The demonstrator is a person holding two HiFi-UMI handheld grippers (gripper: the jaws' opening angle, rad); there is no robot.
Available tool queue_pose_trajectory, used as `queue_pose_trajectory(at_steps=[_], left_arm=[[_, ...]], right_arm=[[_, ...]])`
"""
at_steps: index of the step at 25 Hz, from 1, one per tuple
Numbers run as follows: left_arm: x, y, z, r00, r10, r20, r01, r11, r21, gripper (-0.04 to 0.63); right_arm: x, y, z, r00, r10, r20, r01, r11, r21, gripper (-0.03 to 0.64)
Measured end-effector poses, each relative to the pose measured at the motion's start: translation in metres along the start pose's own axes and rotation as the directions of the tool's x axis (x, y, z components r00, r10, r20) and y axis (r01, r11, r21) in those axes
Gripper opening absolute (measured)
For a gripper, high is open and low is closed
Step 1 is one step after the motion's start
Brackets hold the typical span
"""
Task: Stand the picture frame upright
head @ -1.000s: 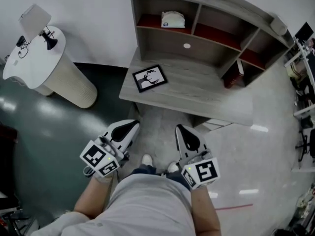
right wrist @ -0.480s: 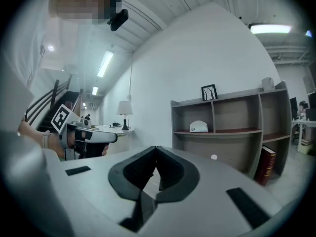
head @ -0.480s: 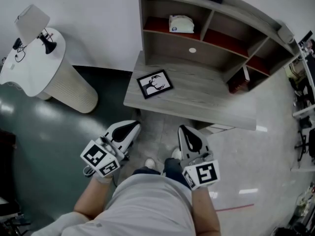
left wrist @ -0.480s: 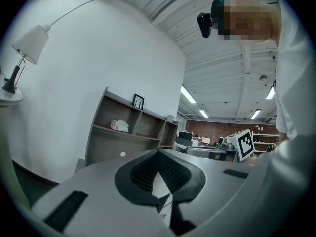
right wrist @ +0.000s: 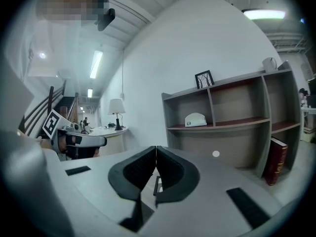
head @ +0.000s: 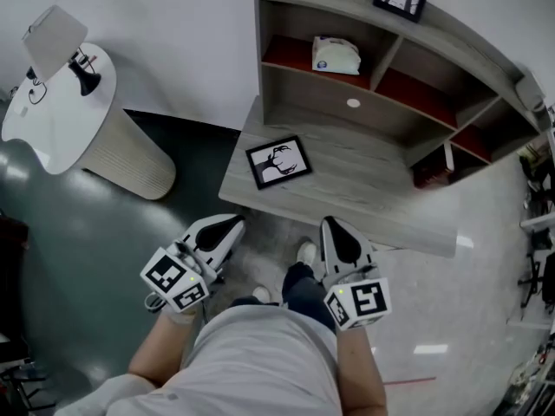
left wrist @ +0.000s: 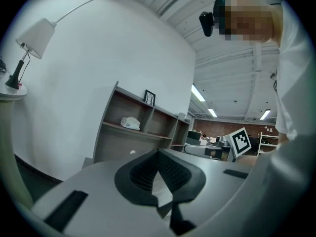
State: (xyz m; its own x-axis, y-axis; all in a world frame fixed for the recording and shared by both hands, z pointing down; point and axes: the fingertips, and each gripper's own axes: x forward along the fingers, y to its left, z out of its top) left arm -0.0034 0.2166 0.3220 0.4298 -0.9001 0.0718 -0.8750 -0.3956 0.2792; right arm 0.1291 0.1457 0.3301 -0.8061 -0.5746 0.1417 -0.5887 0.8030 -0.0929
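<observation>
Looks like a big lab hall with one corner made up like a home room. Home bits: a wooden worktop (head: pixel 347 176) with a shelf (head: pixel 321 98), a lamp (head: pixel 54 35) on a round white table (head: pixel 35 137), a book (right wrist: pixel 275 161). Lab bits: long strip lights (left wrist: pixel 199 93) up high, a brick wall (left wrist: pixel 210 131) far back, racks (head: pixel 539 224) of gear.

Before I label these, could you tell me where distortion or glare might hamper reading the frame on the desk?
Head view: fisheye bows the shelf edges, glare streaks the floor, yet the frame is sharp. Left gripper view: dark round vignette. Right gripper view: ceiling light blown out.
</observation>
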Motion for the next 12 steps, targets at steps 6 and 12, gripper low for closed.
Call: queue_pose_trajectory(at_steps=[6,12], left_arm=[[0.042,0.033,0.006,0.998,0.057,-0.023,-0.057,0.998,-0.018,0.015],[0.088,0.06,0.013,0.991,0.124,-0.054,-0.125,0.992,-0.02,0.015]], right_arm=[[0.047,-0.037,0.004,0.998,0.058,-0.036,-0.058,0.998,0.017,0.018],[0.086,-0.08,0.007,0.992,0.106,-0.064,-0.104,0.994,0.04,0.018]])
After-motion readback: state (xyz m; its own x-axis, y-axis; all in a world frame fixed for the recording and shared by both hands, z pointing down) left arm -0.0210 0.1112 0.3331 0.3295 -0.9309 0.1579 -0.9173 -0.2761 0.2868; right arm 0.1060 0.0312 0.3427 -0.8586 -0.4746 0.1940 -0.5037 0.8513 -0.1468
